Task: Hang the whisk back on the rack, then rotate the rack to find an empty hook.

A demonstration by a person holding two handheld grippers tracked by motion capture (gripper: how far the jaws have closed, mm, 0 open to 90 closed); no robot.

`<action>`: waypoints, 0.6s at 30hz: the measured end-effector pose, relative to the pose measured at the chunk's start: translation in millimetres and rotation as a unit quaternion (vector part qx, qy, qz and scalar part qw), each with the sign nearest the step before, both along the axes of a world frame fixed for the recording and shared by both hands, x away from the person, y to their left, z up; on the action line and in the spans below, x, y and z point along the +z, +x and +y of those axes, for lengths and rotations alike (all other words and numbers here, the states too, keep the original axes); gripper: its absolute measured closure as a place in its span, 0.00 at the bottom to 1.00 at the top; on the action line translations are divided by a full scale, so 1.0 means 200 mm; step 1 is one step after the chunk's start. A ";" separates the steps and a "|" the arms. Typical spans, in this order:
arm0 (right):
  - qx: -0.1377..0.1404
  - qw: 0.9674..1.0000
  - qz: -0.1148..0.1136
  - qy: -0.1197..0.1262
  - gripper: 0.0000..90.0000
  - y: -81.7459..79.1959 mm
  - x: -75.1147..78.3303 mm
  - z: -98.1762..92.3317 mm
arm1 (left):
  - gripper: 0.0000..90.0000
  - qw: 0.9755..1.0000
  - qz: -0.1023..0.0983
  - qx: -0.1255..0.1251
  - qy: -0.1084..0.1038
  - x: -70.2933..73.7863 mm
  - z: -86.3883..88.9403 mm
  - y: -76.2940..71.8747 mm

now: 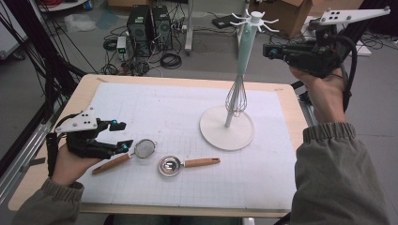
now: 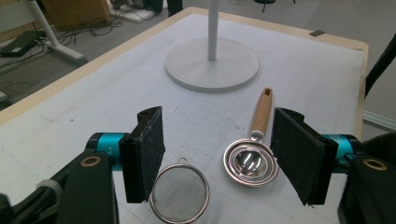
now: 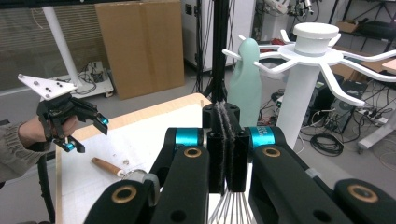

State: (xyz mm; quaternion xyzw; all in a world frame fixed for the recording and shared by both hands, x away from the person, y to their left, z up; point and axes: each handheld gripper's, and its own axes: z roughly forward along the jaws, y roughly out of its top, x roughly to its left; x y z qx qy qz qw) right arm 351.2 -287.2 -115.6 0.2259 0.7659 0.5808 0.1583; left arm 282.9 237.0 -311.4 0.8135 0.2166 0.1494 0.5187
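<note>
1. The left gripper [image 2: 217, 156], jaws spread, hovers over a round wire-mesh strainer with a wooden handle [image 2: 180, 193].
2. Just beside it lies a shiny steel scoop with a wooden handle [image 2: 250, 161].
3. The right gripper [image 3: 227, 147], jaws pressed together and empty, is near a mint-handled wire whisk [image 1: 239, 77] hanging on the white hook stand [image 1: 227, 127].

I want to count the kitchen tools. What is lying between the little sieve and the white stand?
The metal scoop with a wooden handle lies there, between the sieve and the stand's round base, as the high view shows.

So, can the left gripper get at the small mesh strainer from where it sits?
Probably yes. The left gripper hangs open just above the mesh strainer, whose wooden handle lies bare on the mat. The egg separator lies close beside it, but nothing covers the strainer.
</note>
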 end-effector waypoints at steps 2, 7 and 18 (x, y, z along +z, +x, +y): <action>0.002 1.000 0.001 0.001 0.99 0.00 0.00 0.00 | 0.39 1.000 0.000 0.000 0.000 0.00 0.00 0.00; 0.006 1.000 0.000 0.001 1.00 0.02 0.01 0.00 | 0.39 1.000 -0.001 -0.001 0.002 0.00 -0.01 0.00; -0.011 1.000 0.000 0.014 1.00 0.05 0.05 -0.06 | 0.39 1.000 -0.002 -0.004 0.001 0.00 -0.01 0.00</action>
